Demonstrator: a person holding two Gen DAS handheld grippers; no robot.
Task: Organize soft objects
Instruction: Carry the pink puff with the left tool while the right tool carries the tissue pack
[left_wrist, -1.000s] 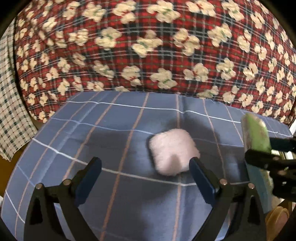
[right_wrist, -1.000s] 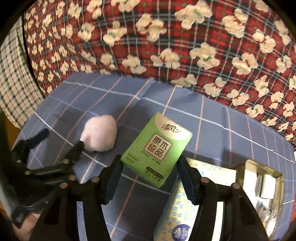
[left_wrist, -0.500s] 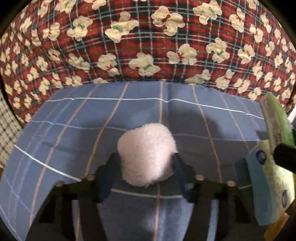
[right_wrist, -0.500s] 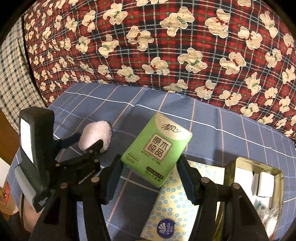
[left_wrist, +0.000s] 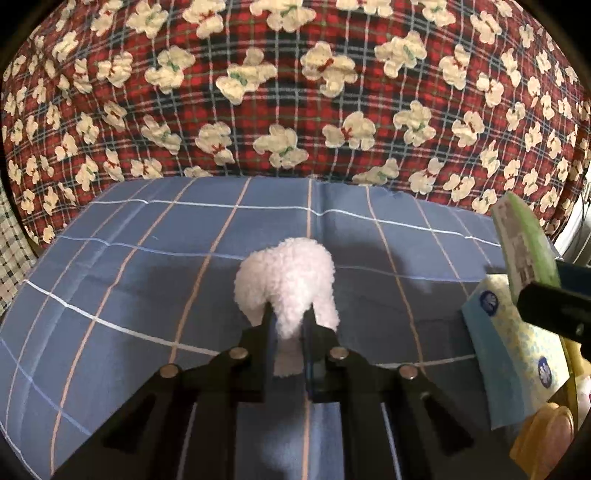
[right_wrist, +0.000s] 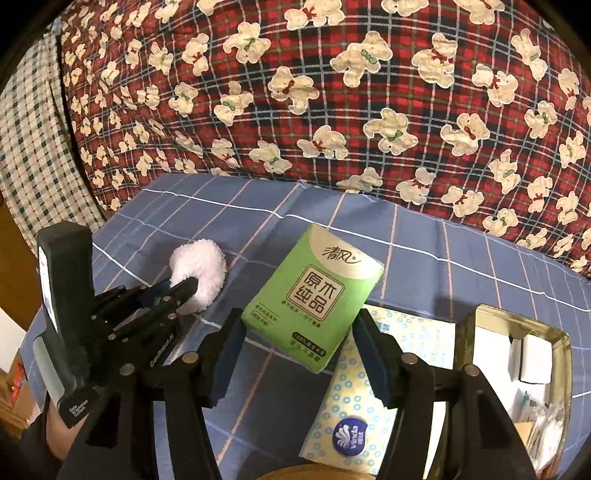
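Left tool (left_wrist: 290, 325): jaws had just been closing and were clenched on the pink fluffy puff (left_wrist: 286, 284). The pads pinched its near edge thin between them; the rest of the puff bulged out ahead of the fingertips, over the blue checked cloth (left_wrist: 147, 266). Whether the puff still touched the cloth could not be told from either view. From the right wrist view the left tool (right_wrist: 190, 286) showed at the lower left, fingertips buried in the puff (right_wrist: 199, 269).

Right tool (right_wrist: 299, 339): jaws stood part-way apart, clamped on the green tissue pack (right_wrist: 314, 295). The pack sat between the two blue pads, tilted, its printed face toward the camera and its far end reaching ahead of the fingertips. In the left wrist view the same pack (left_wrist: 526, 251) appeared edge-on at the far right.

Beneath and just to the right of the right tool lay a yellow-and-blue tissue pack (right_wrist: 354, 398), flat on the cloth. Further right stood an open metal tin (right_wrist: 469, 332) with small white boxes (right_wrist: 532, 354) inside.

Ahead of both tools, past the far edge of the blue cloth, rose a red plaid blanket with a teddy bear print (left_wrist: 295, 92). A green-and-white checked fabric (right_wrist: 33, 147) showed at the left of it.
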